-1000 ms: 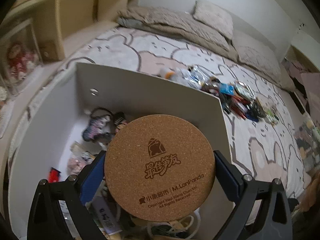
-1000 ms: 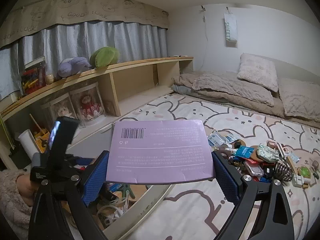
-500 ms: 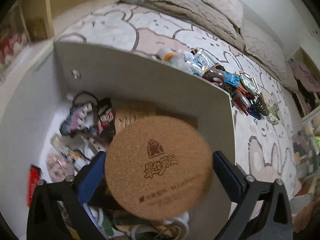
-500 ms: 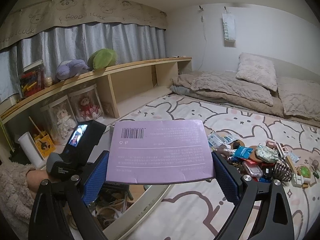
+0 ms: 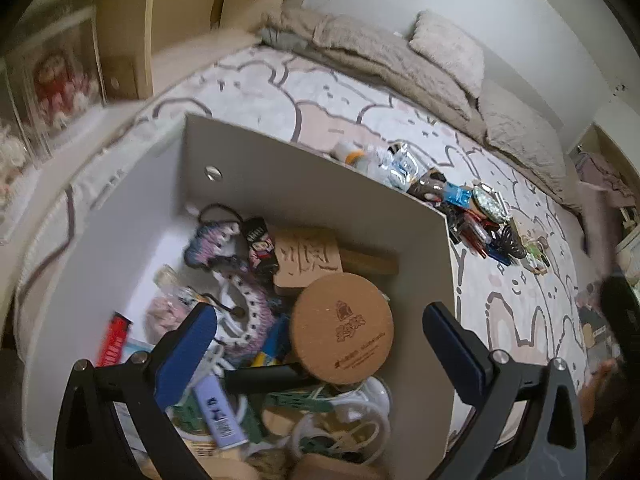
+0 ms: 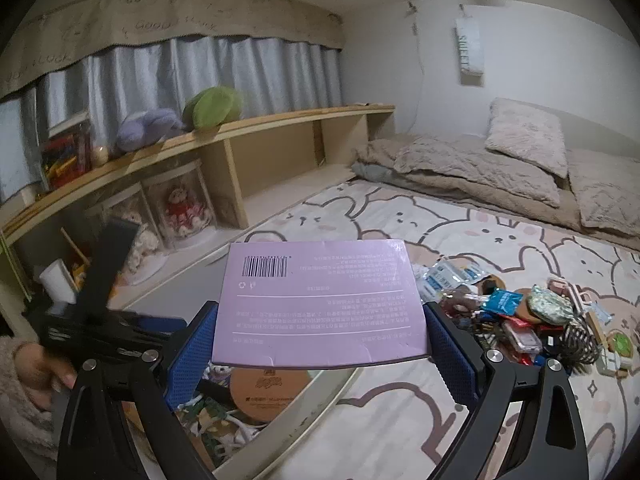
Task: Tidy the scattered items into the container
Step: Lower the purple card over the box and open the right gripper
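Bunny-printed bedding (image 6: 460, 240) covers the floor mattress, with a wooden shelf (image 6: 240, 136) along the curtained wall; on the bedding sits my white container (image 5: 320, 200), already crowded with odds and ends; my left gripper (image 5: 320, 334) hangs over it with its blue pads spread wide and nothing between them; the round cork coaster (image 5: 342, 328) lies inside on top of the clutter, apart from both pads; my right gripper (image 6: 320, 340) is clamped on a flat purple box (image 6: 320, 300), barcode side up, held level above the container's near edge; beyond the container's far wall, a pile of scattered items (image 6: 520, 316) lies on the bedding.
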Demonstrator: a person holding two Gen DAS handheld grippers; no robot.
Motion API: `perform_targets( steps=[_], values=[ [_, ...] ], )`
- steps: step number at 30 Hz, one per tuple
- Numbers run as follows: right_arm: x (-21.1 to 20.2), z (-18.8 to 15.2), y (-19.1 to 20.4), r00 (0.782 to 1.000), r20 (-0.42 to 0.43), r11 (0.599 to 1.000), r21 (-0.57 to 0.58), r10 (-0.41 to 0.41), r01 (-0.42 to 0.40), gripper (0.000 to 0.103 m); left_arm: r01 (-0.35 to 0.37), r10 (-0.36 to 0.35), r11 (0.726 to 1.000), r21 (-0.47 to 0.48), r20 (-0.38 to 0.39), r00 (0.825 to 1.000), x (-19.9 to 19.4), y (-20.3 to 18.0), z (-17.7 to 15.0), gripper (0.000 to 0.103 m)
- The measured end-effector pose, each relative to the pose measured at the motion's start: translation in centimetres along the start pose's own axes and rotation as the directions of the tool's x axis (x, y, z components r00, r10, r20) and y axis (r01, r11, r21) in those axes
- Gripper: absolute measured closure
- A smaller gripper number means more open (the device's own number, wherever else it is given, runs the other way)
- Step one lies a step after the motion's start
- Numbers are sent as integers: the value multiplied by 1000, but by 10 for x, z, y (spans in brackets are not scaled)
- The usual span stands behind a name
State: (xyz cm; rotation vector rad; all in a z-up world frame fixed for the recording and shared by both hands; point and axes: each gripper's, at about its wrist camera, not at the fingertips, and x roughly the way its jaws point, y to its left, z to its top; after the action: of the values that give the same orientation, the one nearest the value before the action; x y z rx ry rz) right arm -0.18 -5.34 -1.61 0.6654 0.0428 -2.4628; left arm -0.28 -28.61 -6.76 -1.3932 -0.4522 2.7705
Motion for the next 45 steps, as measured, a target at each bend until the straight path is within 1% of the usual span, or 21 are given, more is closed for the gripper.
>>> perform_targets(
  steps=[4,8,12,14,17,22,26,29,31,34,37,39,41,45],
  values=[
    [13,-2,10,999,-33,999,-26,20,-20,6,-19,18,1000,13,71,997,-21,10,-5,0],
    [28,-4,17,995,-80,998,-35,53,-56,6,-21,20,1000,11,148,989,-45,22,-13,0],
    [46,-6,28,985,-143,993,-51,97,-105,6,-46,44,999,5,206,977,-65,37,-22,0],
    [56,-7,35,976,-180,989,-63,123,-136,6,-47,48,999,-8,224,973,-71,44,-26,0],
    [72,-11,46,953,-257,977,-92,161,-190,6,-25,30,999,-27,235,971,-78,54,-32,0],
    [90,-22,65,919,-361,955,-184,156,-234,6,2,0,1000,-11,249,968,-84,60,-38,0],
    [94,-33,77,880,-439,929,-217,182,-300,6,-7,5,1000,4,261,965,-85,62,-42,0],
    [96,-42,87,848,-497,903,-255,183,-345,6,-25,17,999,28,268,963,-84,60,-46,0],
    [96,-48,92,826,-536,887,-279,175,-369,6,-39,26,998,42,272,962,-83,59,-49,0],
    [96,-55,100,803,-578,863,-323,144,-387,6,-49,32,997,57,268,963,-80,58,-51,0],
    [95,-60,106,788,-604,845,-358,115,-398,6,-57,37,996,68,268,963,-78,57,-54,0],
    [94,-62,108,779,-618,840,-365,103,-401,5,-54,34,996,68,272,962,-79,58,-54,0],
    [91,-64,107,780,-617,840,-366,104,-401,0,-53,34,997,63,278,960,-80,60,-55,0],
    [83,-65,105,796,-596,842,-371,108,-392,0,-58,40,997,54,286,957,-83,62,-55,0]
  ],
)
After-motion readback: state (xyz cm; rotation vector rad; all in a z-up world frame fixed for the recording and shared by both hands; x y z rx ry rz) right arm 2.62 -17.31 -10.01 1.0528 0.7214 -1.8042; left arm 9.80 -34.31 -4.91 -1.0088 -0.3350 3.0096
